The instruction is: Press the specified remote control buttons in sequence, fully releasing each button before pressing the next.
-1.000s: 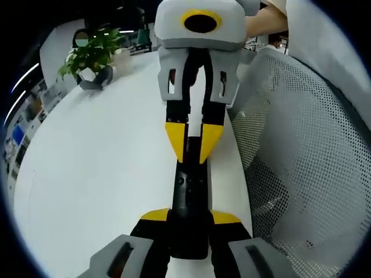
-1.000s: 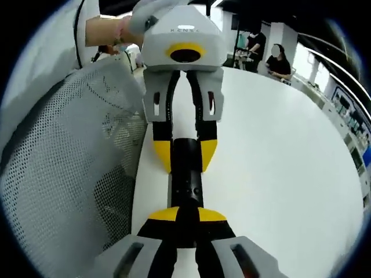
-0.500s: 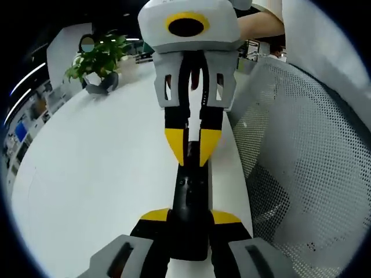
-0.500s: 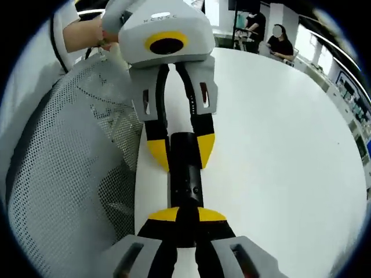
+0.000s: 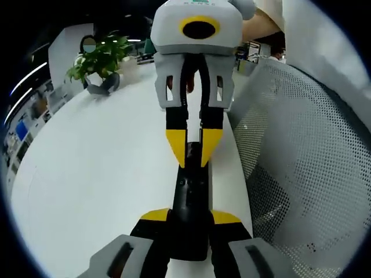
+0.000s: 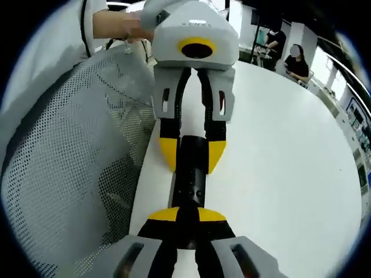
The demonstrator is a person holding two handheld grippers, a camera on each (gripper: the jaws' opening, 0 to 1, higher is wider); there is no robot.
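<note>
A black remote control [image 5: 190,205] lies lengthwise along the edge of a white table [image 5: 98,168], caught between two hand-held grippers that face each other from its opposite ends. In the left gripper view, the left gripper [image 5: 189,219] clamps its yellow-tipped jaws against the sides of the near end of the remote, narrowed to the width of the remote body. The right gripper [image 5: 193,152] reaches in from the far side of that view, its yellow jaw tips nearly together and angled down onto the far end of the remote; whether they touch the button face or stop just above it cannot be told.

In the right gripper view the arrangement is mirrored: the right gripper [image 6: 187,215] has its jaws drawn close over the remote control [image 6: 191,179], with the yellow tips flanking the black body, and the left gripper [image 6: 193,155] holds the other end with its jaws against the sides of the remote.

A grey mesh chair back [image 5: 301,150] stands just beside the table edge where the remote lies. A person's hand [image 6: 119,24] grips the body of the left gripper. At the far edge of the table sits a potted plant [image 5: 95,55], and two seated people [image 6: 288,55] appear beyond the opposite end.
</note>
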